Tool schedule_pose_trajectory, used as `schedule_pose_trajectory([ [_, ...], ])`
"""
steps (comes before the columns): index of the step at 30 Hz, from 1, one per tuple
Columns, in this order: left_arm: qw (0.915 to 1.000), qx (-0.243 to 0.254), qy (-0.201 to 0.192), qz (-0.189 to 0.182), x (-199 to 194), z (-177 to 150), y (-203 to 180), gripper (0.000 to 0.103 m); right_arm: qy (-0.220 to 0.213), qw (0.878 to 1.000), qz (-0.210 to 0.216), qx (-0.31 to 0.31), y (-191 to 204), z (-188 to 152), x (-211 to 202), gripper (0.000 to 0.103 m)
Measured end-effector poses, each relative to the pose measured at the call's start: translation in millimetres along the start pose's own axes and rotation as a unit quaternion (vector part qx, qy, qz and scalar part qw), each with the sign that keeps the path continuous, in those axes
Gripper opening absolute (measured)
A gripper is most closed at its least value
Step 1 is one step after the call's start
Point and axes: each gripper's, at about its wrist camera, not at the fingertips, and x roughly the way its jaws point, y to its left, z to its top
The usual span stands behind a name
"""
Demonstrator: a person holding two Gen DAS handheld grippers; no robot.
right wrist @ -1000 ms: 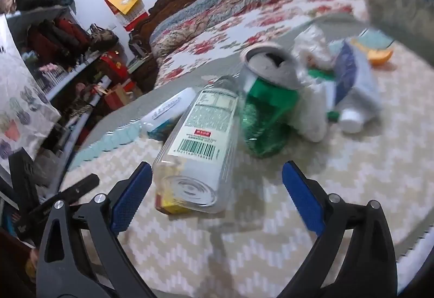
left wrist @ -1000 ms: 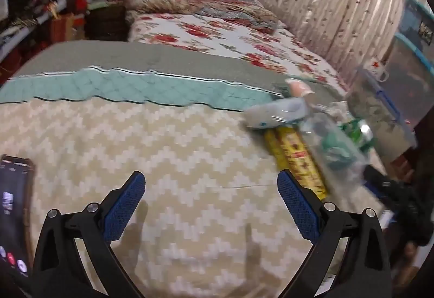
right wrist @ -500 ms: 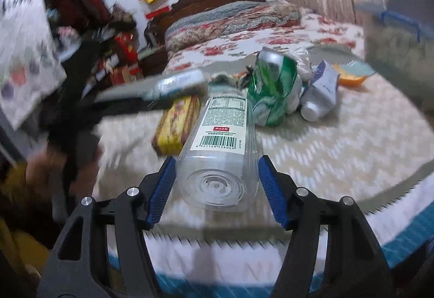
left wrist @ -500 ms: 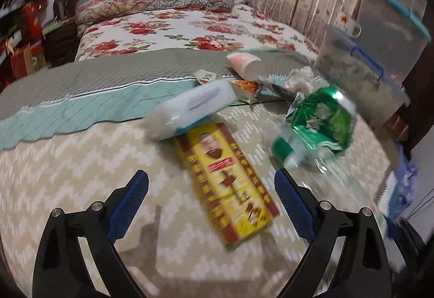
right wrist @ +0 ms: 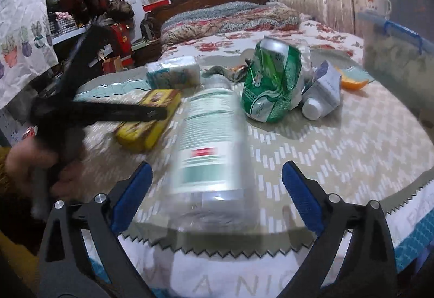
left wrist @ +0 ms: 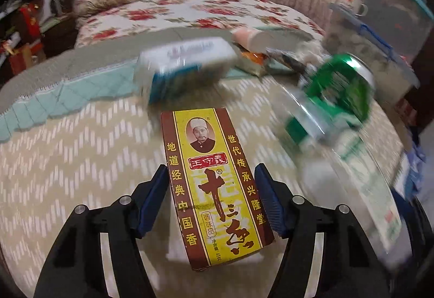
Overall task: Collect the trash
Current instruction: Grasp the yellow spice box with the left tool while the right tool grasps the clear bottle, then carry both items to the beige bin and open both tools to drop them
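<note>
My left gripper (left wrist: 211, 189) is shut on a yellow and brown seasoning box (left wrist: 214, 176), its blue pads against both long sides. In the right wrist view the same box (right wrist: 149, 119) is seen held by the left gripper (right wrist: 162, 115). My right gripper (right wrist: 217, 192) is open, its jaws wide on either side of a clear plastic bottle (right wrist: 214, 146) lying on the bed; this bottle (left wrist: 350, 170) is blurred in the left view. A crushed green can (right wrist: 271, 81) stands behind it and shows in the left view (left wrist: 336, 89).
A tissue pack (left wrist: 184, 64) lies beyond the box. A small white tube (right wrist: 322, 94) and an orange peel (right wrist: 352, 81) lie right of the can. A lidded plastic bin (right wrist: 396, 54) stands at the right. The bed edge (right wrist: 217, 252) is just below the bottle.
My left gripper moved onto the seasoning box and closed on it. My right gripper, which was shut on the clear bottle, has opened and the bottle lies between its jaws.
</note>
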Motion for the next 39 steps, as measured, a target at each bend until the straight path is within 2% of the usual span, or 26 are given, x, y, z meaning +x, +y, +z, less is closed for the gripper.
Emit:
schedule_pose_trajectory([
  [2,0.9996,0.013,0.005,-0.025,-11.2,-15.4,3.1,0.062,0.004,1.000,0.004,0.009,-3.8,2.4,6.3,0.094],
  [3,0.9990,0.021,0.007,-0.038,-17.7,-24.5,5.7,0.062,0.009,1.000,0.009,0.013,-5.2,3.4,9.9,0.089],
  [4,0.9984,0.028,0.009,-0.048,-23.5,-32.7,8.4,0.062,0.018,1.000,0.016,0.012,-4.2,3.9,13.1,0.065],
  [5,0.9981,0.032,0.008,-0.052,-27.4,-39.5,9.1,0.062,0.037,0.999,0.016,0.012,-3.5,3.8,18.2,0.063],
  [7,0.9976,0.035,0.007,-0.059,-36.1,-49.1,12.9,0.062,0.039,0.998,0.044,0.020,-4.3,2.9,14.9,0.062],
  [9,0.9965,0.030,-0.001,-0.078,-48.4,-51.8,14.7,0.061,0.041,0.990,0.123,0.058,-8.8,2.1,5.1,0.062],
  [12,0.9938,0.043,-0.029,-0.098,-69.1,-42.7,6.0,0.061,0.010,0.980,0.176,0.092,-17.6,4.1,-19.0,0.062],
  [14,0.9910,0.051,-0.038,-0.118,-77.0,-32.7,-4.0,0.061,-0.018,0.978,0.179,0.108,-28.3,5.2,-35.2,0.062],
  [16,0.9875,0.057,-0.035,-0.143,-79.0,-19.3,-18.4,0.061,-0.043,0.978,0.165,0.121,-42.5,4.3,-50.0,0.062],
  [19,0.9804,0.089,-0.021,-0.174,-74.7,3.2,-59.7,0.061,-0.086,0.975,0.134,0.153,-75.3,-2.2,-75.0,0.062],
  [22,0.9670,0.154,-0.016,-0.202,-66.6,27.7,-128.8,0.061,-0.125,0.968,0.078,0.204,-123.2,-18.4,-102.5,0.062],
  [25,0.9461,0.217,0.005,-0.241,-47.4,54.8,-214.5,0.061,-0.152,0.946,0.026,0.284,-184.8,-36.2,-133.2,0.062],
  [26,0.9362,0.238,0.019,-0.258,-35.2,65.3,-253.1,0.061,-0.156,0.938,0.000,0.310,-208.8,-41.9,-144.8,0.062],
  [29,0.9148,0.276,0.051,-0.291,-0.5,84.0,-333.2,0.061,-0.145,0.920,-0.071,0.357,-265.7,-50.1,-169.5,0.062],
  [30,0.9074,0.287,0.065,-0.300,16.4,90.5,-363.9,0.061,-0.137,0.914,-0.087,0.371,-285.1,-50.8,-173.4,0.062],
  [31,0.9036,0.292,0.077,-0.304,33.9,96.3,-391.5,0.062,-0.131,0.910,-0.095,0.383,-299.0,-52.7,-175.9,0.062],
  [35,0.8973,0.288,0.117,-0.313,100.7,117.8,-472.5,0.063,-0.112,0.884,-0.118,0.437,-352.6,-61.2,-175.3,0.064],
  [36,0.8981,0.286,0.123,-0.311,111.9,121.7,-486.3,0.068,-0.112,0.882,-0.126,0.440,-356.4,-58.3,-171.8,0.066],
  [37,0.9040,0.281,0.126,-0.297,126.2,127.3,-500.5,0.074,-0.114,0.880,-0.138,0.440,-361.8,-56.0,-167.4,0.069],
  [38,0.9095,0.273,0.128,-0.286,133.9,131.9,-504.3,0.080,-0.117,0.879,-0.150,0.438,-365.3,-53.6,-163.6,0.076],
  [39,0.9151,0.262,0.130,-0.278,143.2,137.1,-509.4,0.080,-0.125,0.878,-0.158,0.434,-367.7,-50.3,-162.6,0.078],
])
